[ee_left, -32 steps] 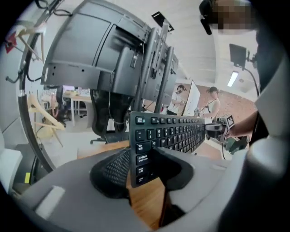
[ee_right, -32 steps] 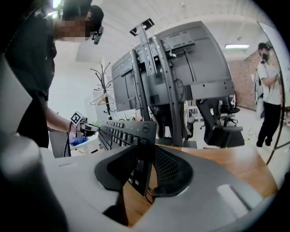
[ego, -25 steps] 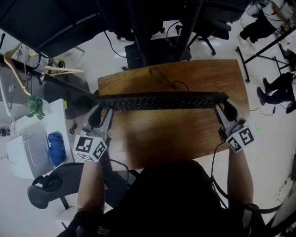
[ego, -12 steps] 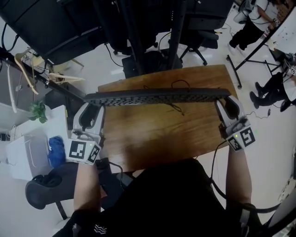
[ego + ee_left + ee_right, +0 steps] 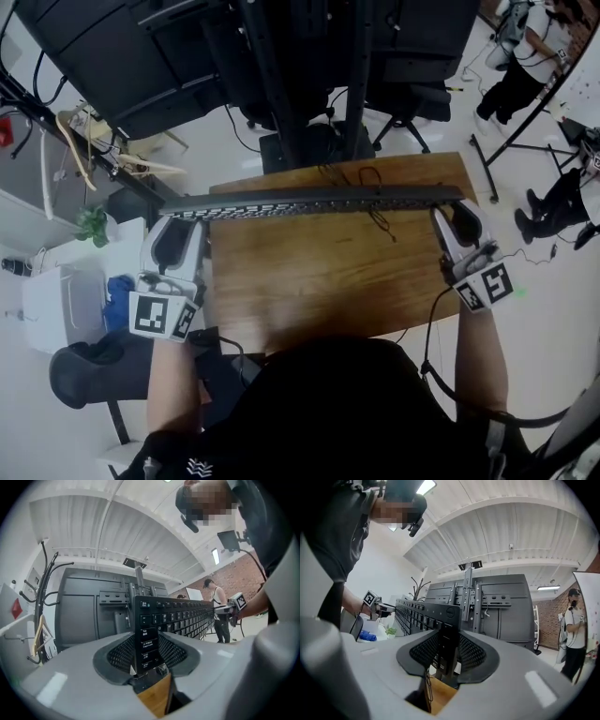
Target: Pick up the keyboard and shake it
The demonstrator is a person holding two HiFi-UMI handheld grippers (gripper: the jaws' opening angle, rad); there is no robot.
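Keyboard (image 5: 314, 201): hangs in the air above the wooden surface (image 5: 319, 281), clear of it, stretched crosswise over the far edge. Seen almost edge-on from the head view, with rows of keys showing along the near side. Spans the whole gap between the two grippers, one short end in each.

Left gripper (image 5: 176, 217): clamps the left end. In the left gripper view (image 5: 147, 651), jaws closed on it, black mesh pads pressing from either side on the outermost column of keys. Keyboard (image 5: 187, 616) stands upright on its long edge there and runs away to the right, toward the other gripper.

Right gripper (image 5: 452, 210): holds the right end. In the right gripper view (image 5: 447, 653), jaws have just been opening a little, yet with the keyboard's end between the mesh pads and both pads pressing on it. Keyboard (image 5: 417, 613) runs off to the left from there, again on edge.

Thin black cable (image 5: 378, 220): dangles below the keyboard over the surface. Marker cubes (image 5: 157, 317) sit at the near end of each gripper, close to the person's hands.
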